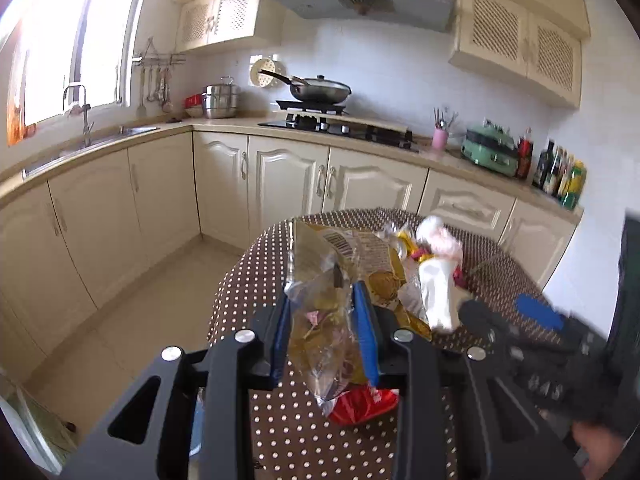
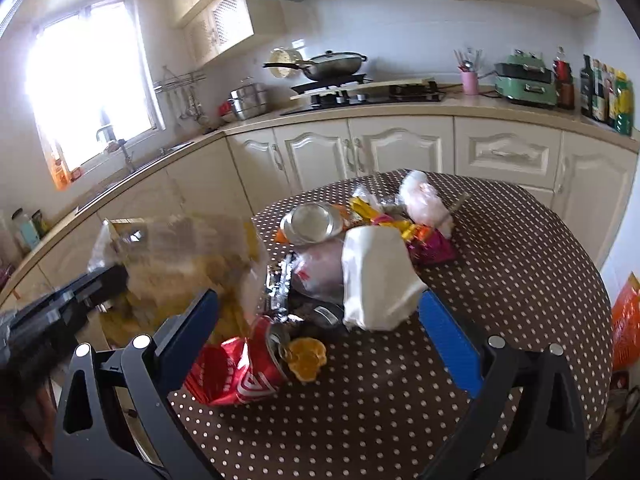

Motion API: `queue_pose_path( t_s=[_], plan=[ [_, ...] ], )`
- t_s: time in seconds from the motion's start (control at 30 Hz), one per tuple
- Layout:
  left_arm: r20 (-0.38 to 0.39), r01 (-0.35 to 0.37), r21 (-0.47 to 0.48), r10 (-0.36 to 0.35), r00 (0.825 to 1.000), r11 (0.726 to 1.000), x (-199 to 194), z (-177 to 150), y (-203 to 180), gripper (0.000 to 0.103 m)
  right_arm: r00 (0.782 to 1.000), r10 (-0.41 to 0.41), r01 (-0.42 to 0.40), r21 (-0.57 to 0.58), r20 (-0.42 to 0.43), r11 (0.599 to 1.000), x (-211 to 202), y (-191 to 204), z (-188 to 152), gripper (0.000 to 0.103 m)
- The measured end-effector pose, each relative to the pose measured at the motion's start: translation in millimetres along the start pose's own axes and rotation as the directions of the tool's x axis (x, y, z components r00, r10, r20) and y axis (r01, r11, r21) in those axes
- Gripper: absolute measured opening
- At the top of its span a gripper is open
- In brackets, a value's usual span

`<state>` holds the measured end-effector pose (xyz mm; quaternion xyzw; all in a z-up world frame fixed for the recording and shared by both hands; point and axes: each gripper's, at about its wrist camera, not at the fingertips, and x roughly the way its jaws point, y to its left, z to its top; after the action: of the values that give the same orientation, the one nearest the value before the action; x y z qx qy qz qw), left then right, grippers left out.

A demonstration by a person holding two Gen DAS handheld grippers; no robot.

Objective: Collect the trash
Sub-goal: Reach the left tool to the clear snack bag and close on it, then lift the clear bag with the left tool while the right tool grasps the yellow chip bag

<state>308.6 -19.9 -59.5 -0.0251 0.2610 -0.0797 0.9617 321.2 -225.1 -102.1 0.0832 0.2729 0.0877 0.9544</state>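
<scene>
A pile of trash lies on a round brown polka-dot table [image 2: 520, 280]. My left gripper [image 1: 322, 300] is shut on a clear and yellow plastic bag [image 1: 320, 280], lifted above the table's left edge; the bag [image 2: 180, 264] shows blurred at the left in the right wrist view. My right gripper [image 2: 320, 312] is open wide over the pile, and it shows blurred at the right of the left wrist view [image 1: 500, 312]. Between its fingers lie a crushed red can [image 2: 244, 372], a white paper cup [image 2: 376, 276], foil wrappers [image 2: 280, 288] and a yellow scrap [image 2: 306, 356].
Farther on the table are a metal lid [image 2: 312, 224], colourful wrappers [image 2: 400, 224] and a pinkish plastic bag [image 2: 424, 200]. Cream kitchen cabinets [image 2: 360, 152] with a stove [image 2: 360, 96] stand behind. An orange bag [image 2: 626, 320] is right of the table.
</scene>
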Motion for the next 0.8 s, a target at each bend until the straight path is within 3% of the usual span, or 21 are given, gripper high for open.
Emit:
queue_pose_path(
  t_s=[0.1, 0.23, 0.4, 0.57, 0.8],
  plan=[
    [-0.016, 0.015, 0.019, -0.015, 1.000, 1.000, -0.2, -9.3, -2.9, 0.029, 0.999, 0.028, -0.029, -0.018, -0.035, 0.999, 11.2, 4.8, 0.1, 0.096],
    [-0.028, 0.023, 0.009, -0.023, 0.999, 1.000, 0.9, -18.8, 0.4, 0.029, 0.996, 0.068, -0.071, -0.047, -0.064, 0.996, 23.6, 14.1, 0.9, 0.072],
    [-0.025, 0.035, 0.003, -0.035, 0.999, 0.999, -1.0, -21.1, 5.1, 0.029, 0.989, 0.122, -0.129, -0.093, -0.081, 0.987, 33.3, 31.9, 2.5, 0.064],
    [-0.021, 0.046, 0.000, -0.046, 0.999, 0.999, -1.7, -20.1, 7.8, 0.029, 0.985, 0.135, -0.148, -0.130, -0.104, 0.980, 43.7, 44.3, 2.7, 0.047],
    [-0.017, 0.065, -0.005, -0.065, 0.998, 0.998, -1.2, -20.3, 10.8, 0.029, 0.994, 0.094, -0.104, -0.185, -0.059, 0.977, 37.3, 52.9, 4.5, 0.044]
  ],
)
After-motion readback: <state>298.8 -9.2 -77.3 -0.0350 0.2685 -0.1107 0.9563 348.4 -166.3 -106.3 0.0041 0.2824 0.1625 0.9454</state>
